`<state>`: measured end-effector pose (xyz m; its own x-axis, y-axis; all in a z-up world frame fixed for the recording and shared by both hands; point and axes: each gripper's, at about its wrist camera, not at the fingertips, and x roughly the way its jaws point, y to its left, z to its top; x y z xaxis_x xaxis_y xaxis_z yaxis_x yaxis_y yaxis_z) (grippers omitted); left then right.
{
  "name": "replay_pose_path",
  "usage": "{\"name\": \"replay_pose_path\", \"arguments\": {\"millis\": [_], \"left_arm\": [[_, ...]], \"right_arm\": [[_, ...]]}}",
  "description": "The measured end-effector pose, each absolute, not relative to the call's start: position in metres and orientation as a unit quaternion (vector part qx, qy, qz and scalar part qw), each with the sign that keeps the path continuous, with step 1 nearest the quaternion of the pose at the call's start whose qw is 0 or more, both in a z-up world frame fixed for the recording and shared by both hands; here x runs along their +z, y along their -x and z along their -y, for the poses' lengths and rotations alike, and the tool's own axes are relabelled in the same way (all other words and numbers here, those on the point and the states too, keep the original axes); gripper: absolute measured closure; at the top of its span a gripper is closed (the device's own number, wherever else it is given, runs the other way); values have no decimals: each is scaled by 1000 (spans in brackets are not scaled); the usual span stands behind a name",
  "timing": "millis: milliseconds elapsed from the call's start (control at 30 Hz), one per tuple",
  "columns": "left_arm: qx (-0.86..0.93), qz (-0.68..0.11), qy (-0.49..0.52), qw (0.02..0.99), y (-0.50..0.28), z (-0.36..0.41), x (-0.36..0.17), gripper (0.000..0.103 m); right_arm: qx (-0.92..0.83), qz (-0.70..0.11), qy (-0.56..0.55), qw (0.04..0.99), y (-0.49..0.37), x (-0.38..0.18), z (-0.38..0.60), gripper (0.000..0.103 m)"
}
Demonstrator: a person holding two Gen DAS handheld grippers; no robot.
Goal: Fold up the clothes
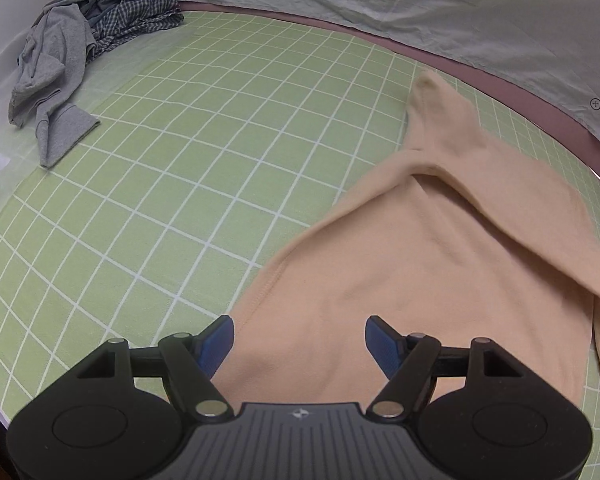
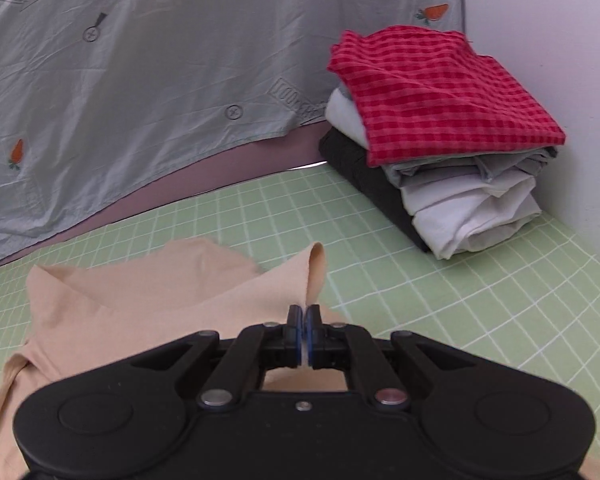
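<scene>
Under my grippers, black with blue pads (image 1: 216, 340), the bed cover (image 1: 180, 184) is light green with a white grid. The sweater (image 1: 440, 248) is plain peach-beige. Far corner: a grey garment (image 1: 52, 68) on a dark checked one (image 1: 140, 16). The stack's top piece (image 2: 440, 96) is red gingham, then grey, white and charcoal. The hanging sheet (image 2: 140, 80) is pale grey-green with orange carrot prints.

grey sheet (image 2: 140, 80): boxed outline lettering, seemingly "look", partly legible; carrot and crossed-circle motifs.
</scene>
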<state>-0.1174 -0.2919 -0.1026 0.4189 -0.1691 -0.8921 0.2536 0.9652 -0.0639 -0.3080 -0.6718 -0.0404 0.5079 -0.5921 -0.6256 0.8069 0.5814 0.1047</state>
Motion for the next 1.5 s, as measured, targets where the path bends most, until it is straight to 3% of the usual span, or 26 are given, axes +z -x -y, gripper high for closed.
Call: {"name": "replay_pose_path", "arguments": {"millis": [200,233,300,367,400,467,600,1500], "left_arm": [[-100,-524,-38,845,116,282,-100,30],[-99,-523,-36,846,115,280,-99,30],[-100,-518,-32,849,112,275,-98,29],[-103,-510,-31,854,111,270,-95,25],[-104,-505,-32,856,110,268,-94,24],[-106,-496,-37,861,109,261,-93,23],[-124,-493,-44,860,102,242,-94,22],[-254,-502,-133,816,29,79,-108,21]], "right_arm": [[-455,-297,-190,818,320,-56,698,98],[-455,-300,-192,816,319,-57,695,94],[-457,-304,-190,814,316,-60,684,79],[-458,-307,-188,813,312,-61,672,57],[-459,-307,-187,813,309,-61,664,54],[-451,-308,-181,818,303,-60,648,27],[-442,-301,-163,829,290,-58,607,2],[-370,-351,-171,843,154,-87,307,0]]}}
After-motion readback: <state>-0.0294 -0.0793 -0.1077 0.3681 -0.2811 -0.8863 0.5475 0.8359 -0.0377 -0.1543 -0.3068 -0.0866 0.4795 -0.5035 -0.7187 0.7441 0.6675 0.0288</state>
